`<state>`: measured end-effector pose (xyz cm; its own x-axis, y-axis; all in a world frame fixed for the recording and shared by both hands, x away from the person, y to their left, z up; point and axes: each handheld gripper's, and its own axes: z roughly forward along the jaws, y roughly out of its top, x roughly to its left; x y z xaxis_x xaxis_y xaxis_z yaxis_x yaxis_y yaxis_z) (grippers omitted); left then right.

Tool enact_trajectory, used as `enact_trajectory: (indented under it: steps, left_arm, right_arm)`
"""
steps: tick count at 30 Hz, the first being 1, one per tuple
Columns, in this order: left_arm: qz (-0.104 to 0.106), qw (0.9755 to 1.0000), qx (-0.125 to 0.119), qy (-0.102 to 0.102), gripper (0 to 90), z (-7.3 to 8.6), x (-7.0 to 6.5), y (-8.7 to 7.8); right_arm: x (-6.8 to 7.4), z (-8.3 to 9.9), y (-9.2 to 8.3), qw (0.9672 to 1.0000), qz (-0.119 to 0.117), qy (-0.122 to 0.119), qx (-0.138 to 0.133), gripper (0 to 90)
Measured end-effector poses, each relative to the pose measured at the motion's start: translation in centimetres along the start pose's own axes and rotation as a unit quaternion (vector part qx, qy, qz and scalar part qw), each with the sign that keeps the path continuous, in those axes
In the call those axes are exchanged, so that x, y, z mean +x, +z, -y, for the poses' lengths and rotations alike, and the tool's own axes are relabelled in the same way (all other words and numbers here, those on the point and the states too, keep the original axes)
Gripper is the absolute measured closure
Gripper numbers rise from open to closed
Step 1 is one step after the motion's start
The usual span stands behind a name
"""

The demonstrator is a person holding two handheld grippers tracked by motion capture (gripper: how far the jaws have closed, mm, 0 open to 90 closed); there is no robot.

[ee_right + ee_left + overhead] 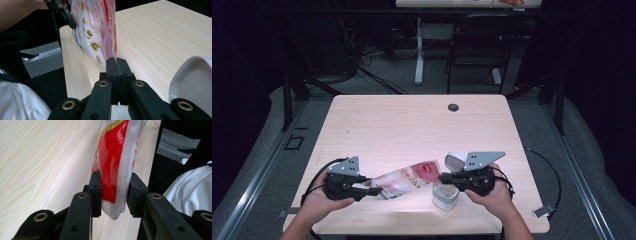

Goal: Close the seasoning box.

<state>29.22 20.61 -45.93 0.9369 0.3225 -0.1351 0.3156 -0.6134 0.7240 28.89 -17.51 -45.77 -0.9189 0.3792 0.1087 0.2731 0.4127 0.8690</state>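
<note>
Bag: a red-and-white printed plastic bag [407, 181] stretched between the two grippers above the near edge of the pale wooden table [412, 125].
Left gripper [367, 190]: jaws partly closed, clamped on the bag's clear sealed end.
Right gripper [443, 177]: jaws pressed together on the bag's other edge.
Print: gold round emblems and small red lettering, too small to read.
Container: clear plastic container [445, 196] with white hinged lid [454, 161], under the right gripper.

I count one red-and-white printed plastic bag [407, 181], one clear plastic container [445, 196], one white round lid [454, 161], and my two black tongs.
</note>
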Motion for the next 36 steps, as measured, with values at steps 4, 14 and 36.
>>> enact_trajectory:
  steps: [4, 14, 36]
  left_arm:
    - [0.000, 1.0000, 0.004, 0.003, 69.6, -0.4, 0.0, -0.2]
    - [0.000, 1.0000, 0.004, 0.004, 69.9, -1.5, 0.1, -0.6]
    - [0.014, 0.9998, 0.004, 0.012, 72.2, -3.7, 0.0, -1.4]
  right_arm:
    - [0.0, 0.2, -0.1, 1.0000, -0.002, 0.004, -0.002, 90.0]
    - [-0.2, 0.5, -0.3, 1.0000, 0.003, 0.008, -0.002, 89.9]
    - [-0.8, 1.0, -0.9, 0.9996, 0.015, 0.024, -0.008, 87.9]
